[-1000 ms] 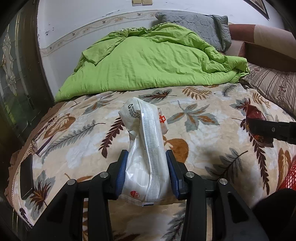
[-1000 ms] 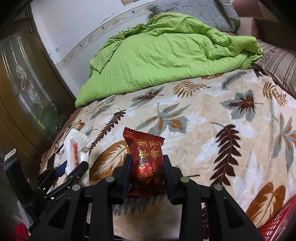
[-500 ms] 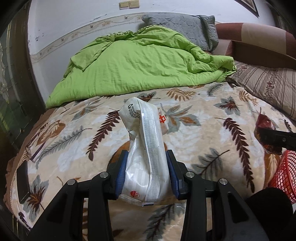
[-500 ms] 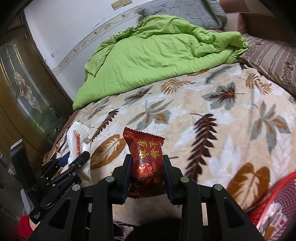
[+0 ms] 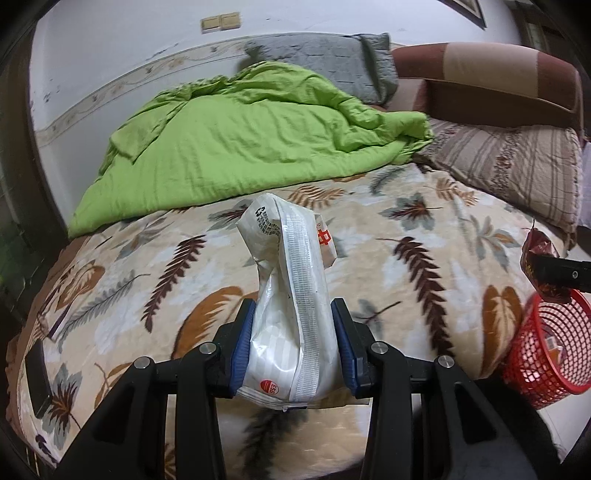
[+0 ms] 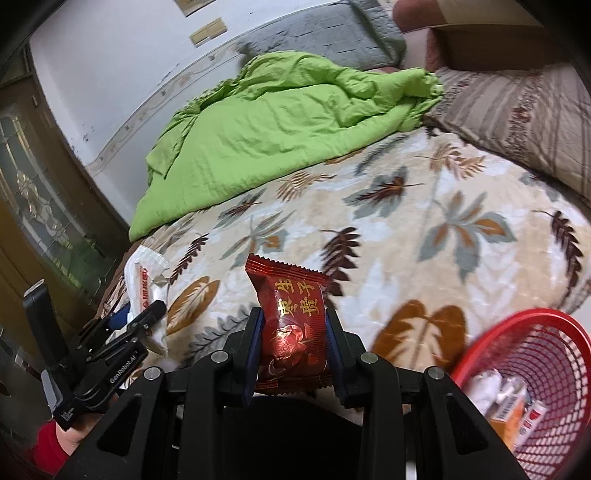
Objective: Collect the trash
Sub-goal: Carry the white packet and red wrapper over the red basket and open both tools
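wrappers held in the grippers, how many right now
2: a crumpled white plastic wrapper clamped in the left gripper, and a dark red foil snack packet clamped in the right gripper.

White wrapper (image 5: 291, 314) upright, clamped; red snack packet (image 6: 293, 328) upright, clamped; red basket (image 6: 535, 387) part-filled.

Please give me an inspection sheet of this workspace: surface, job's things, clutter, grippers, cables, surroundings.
Surface: leaf-print blanket covering the bed.
Job's things: white wrapper, red snack packet, red mesh basket with some trash inside, beside the bed.
Clutter: green quilt, striped pillow, dark flat object at the blanket's edge.
Grippers: left gripper shut on white wrapper; right gripper shut on red snack packet.
Cables: nothing seen.
Surroundings: white wall, wall switches.
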### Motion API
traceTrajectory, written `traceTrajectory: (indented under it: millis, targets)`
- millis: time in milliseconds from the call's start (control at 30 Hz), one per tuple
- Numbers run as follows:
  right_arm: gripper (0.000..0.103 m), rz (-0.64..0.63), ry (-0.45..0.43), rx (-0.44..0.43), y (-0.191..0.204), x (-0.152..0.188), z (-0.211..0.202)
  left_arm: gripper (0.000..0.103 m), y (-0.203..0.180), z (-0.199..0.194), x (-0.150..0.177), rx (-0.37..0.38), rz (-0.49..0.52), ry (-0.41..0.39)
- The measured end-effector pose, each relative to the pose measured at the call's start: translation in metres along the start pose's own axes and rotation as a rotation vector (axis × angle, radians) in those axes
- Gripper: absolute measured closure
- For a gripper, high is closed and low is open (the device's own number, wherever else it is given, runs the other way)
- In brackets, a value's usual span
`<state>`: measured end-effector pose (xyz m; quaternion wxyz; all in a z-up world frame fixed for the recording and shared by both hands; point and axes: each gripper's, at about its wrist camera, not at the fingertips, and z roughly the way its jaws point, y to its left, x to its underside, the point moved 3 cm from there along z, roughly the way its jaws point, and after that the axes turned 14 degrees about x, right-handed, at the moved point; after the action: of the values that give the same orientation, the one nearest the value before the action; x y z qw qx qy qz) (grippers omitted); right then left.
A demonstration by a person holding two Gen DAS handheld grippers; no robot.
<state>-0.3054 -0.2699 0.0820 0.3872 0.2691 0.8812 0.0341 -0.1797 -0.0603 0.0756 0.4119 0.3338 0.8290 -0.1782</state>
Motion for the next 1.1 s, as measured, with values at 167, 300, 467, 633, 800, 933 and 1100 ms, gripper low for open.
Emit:
traceTrajectory:
  millis: [167, 300, 467, 633, 800, 933, 1100]
  targets:
    - [0.068, 0.048, -0.004, 0.040, -0.027, 0.003, -0.013, 0.063, -0.024, 0.001, -0.007, 0.050, 0.034, 0.005]
    - [0.068, 0.081, -0.005, 0.074, -0.050, 0.005, -0.022, 0.063, -0.047, 0.002, -0.014, 0.094, 0.068, 0.003]
    - [0.068, 0.120, -0.011, 0.110, -0.074, 0.008, -0.034, 0.063, -0.080, 0.004, -0.022, 0.161, 0.110, 0.005]
    - [0.068, 0.150, -0.022, 0.139, -0.093, 0.011, -0.047, 0.063, -0.112, 0.007, -0.026, 0.223, 0.151, 0.014]
    - [0.068, 0.182, -0.026, 0.167, -0.110, 0.015, -0.058, 0.063, -0.142, 0.010, -0.031, 0.275, 0.192, 0.022]
    - [0.068, 0.204, -0.032, 0.188, -0.125, 0.019, -0.070, 0.063, -0.163, 0.019, -0.032, 0.317, 0.207, 0.042]
    - [0.068, 0.234, -0.035, 0.229, -0.146, 0.028, -0.087, 0.063, -0.184, 0.030, -0.030, 0.372, 0.226, 0.085]
